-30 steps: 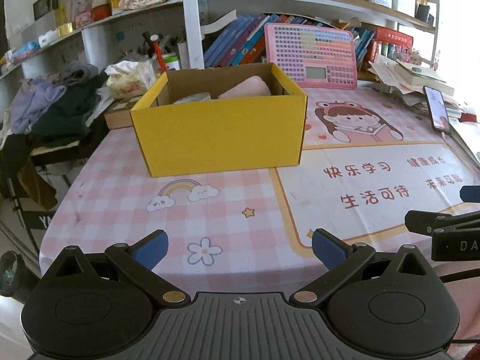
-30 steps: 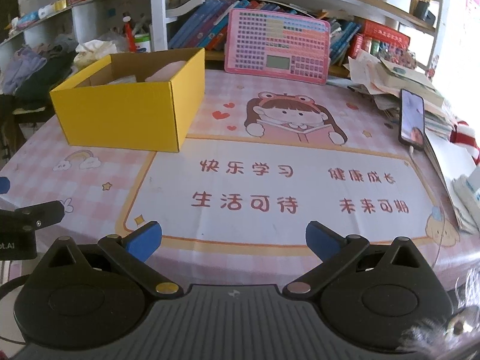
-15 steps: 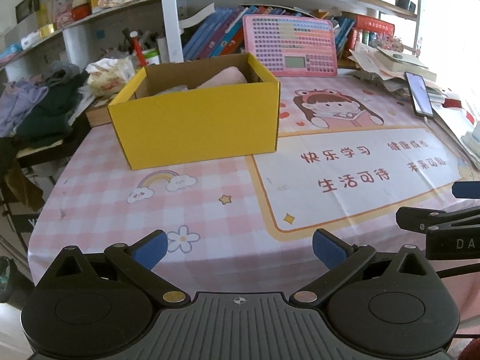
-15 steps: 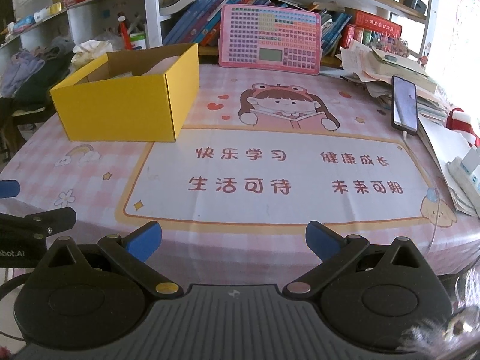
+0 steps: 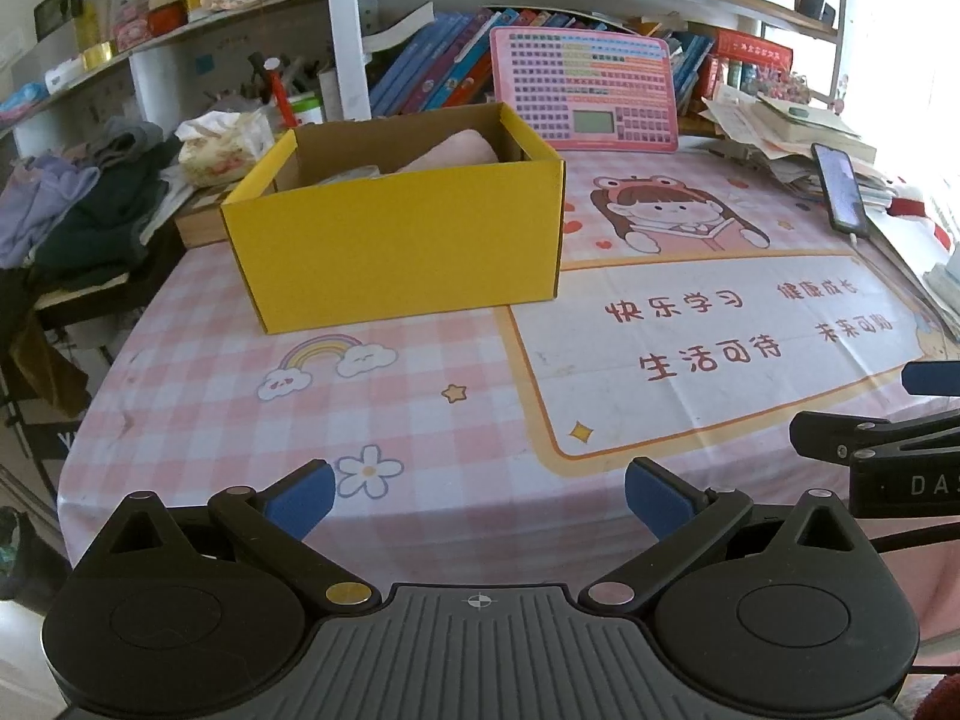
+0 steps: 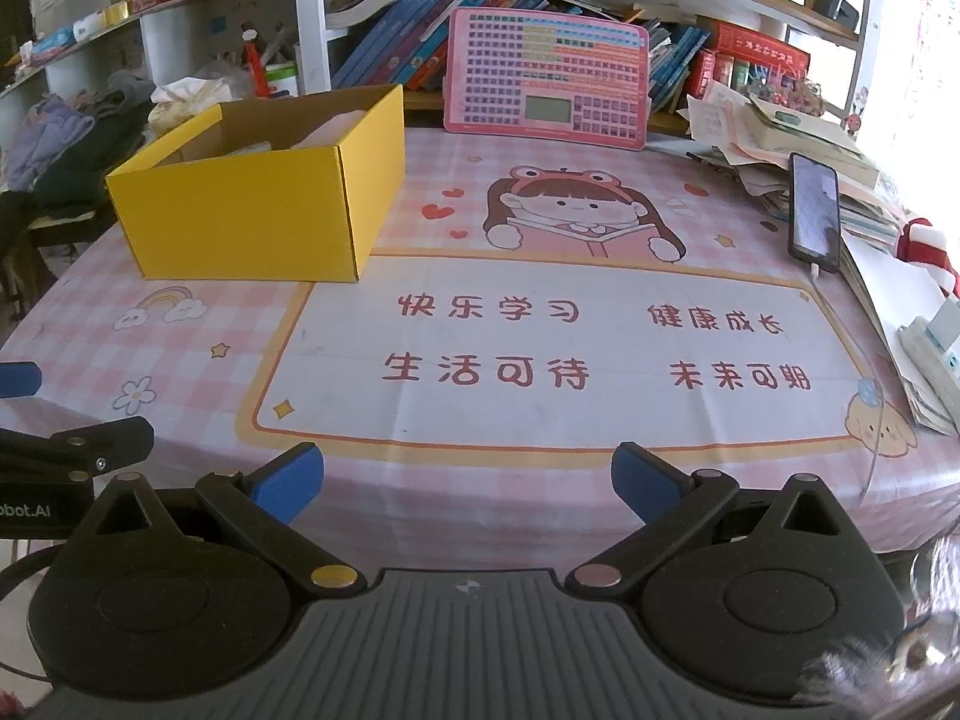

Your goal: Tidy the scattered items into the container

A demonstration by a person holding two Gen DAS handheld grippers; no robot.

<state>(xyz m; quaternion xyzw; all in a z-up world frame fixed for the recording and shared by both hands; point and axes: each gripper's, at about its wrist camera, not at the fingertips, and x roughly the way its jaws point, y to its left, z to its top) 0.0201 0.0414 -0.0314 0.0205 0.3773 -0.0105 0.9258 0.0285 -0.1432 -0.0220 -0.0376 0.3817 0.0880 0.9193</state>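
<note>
Looked out from the left wrist first. Saw a yellow cardboard box (image 5: 396,246), open at the top, standing on the counter with the pink checked cloth (image 5: 210,330), toward the far left part. Spotted a soft pink thing (image 5: 456,150) lying inside the box, with something pale beside it, too hidden to name. Found the left gripper (image 5: 478,498) low at the near edge of the counter, well apart from the box, fingers spread wide and holding nothing.

Looked out from the right wrist next. Saw the same yellow box (image 6: 240,222) off to the far left, and the right gripper (image 6: 465,479) low at the near edge too, fingers spread wide, nothing between them. Noticed a black phone (image 6: 813,210) on a pile of papers at the far right, and a pink toy keyboard (image 6: 546,87) leaning at the back. Found no loose small things on the open middle of the cloth.

Probably close to done, then. Best to look over the counter edges for anything left out. If so, better to keep the fingers wide, come down from above, squeeze gently, lift clear over the box wall, and let go low inside. Careful not to bump the light box and push it along.
</note>
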